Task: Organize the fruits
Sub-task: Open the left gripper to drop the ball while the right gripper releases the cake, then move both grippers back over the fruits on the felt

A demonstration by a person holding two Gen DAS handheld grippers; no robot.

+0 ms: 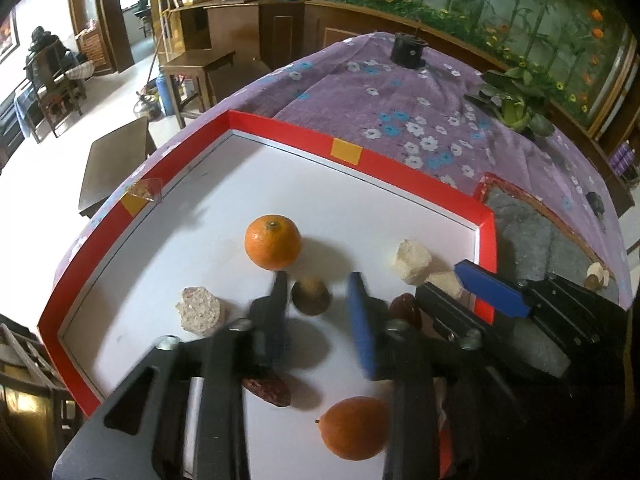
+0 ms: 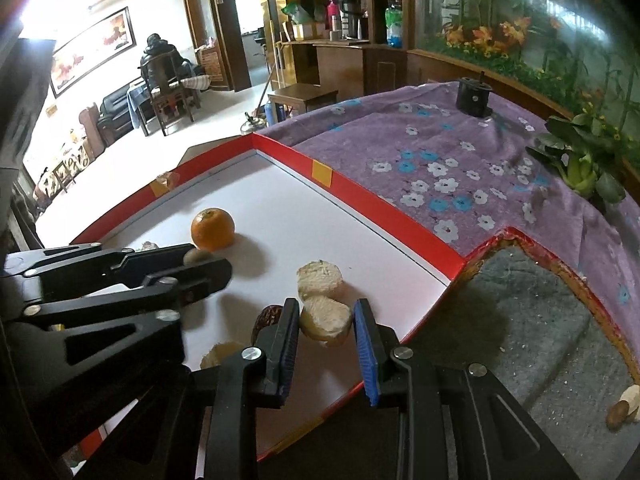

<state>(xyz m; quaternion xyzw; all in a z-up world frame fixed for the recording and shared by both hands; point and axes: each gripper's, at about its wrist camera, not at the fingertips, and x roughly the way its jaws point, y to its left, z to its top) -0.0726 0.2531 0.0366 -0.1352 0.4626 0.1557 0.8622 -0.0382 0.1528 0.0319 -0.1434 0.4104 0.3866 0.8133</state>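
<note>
A white tray with a red rim (image 1: 400,168) holds an orange (image 1: 273,242), a second orange (image 1: 356,428), pale chunks (image 1: 414,260), a speckled chunk (image 1: 200,311) and dark red dates (image 1: 266,390). My left gripper (image 1: 320,300) is open over the tray, and a small brown round fruit (image 1: 310,296) lies on the tray between its fingertips, untouched. My right gripper (image 2: 327,305) stands narrowly open near the tray's right corner. A pale chunk (image 2: 326,320) rests on the tray between its blue pads. The left gripper (image 2: 208,264) also shows at the left of the right wrist view.
A second red-edged tray lined with grey felt (image 2: 520,320) lies to the right, with a couple of small pieces (image 2: 624,404) in its corner. A purple flowered cloth (image 1: 400,92) covers the table. A leafy green vegetable (image 1: 516,104) and a black object (image 1: 408,50) sit farther back.
</note>
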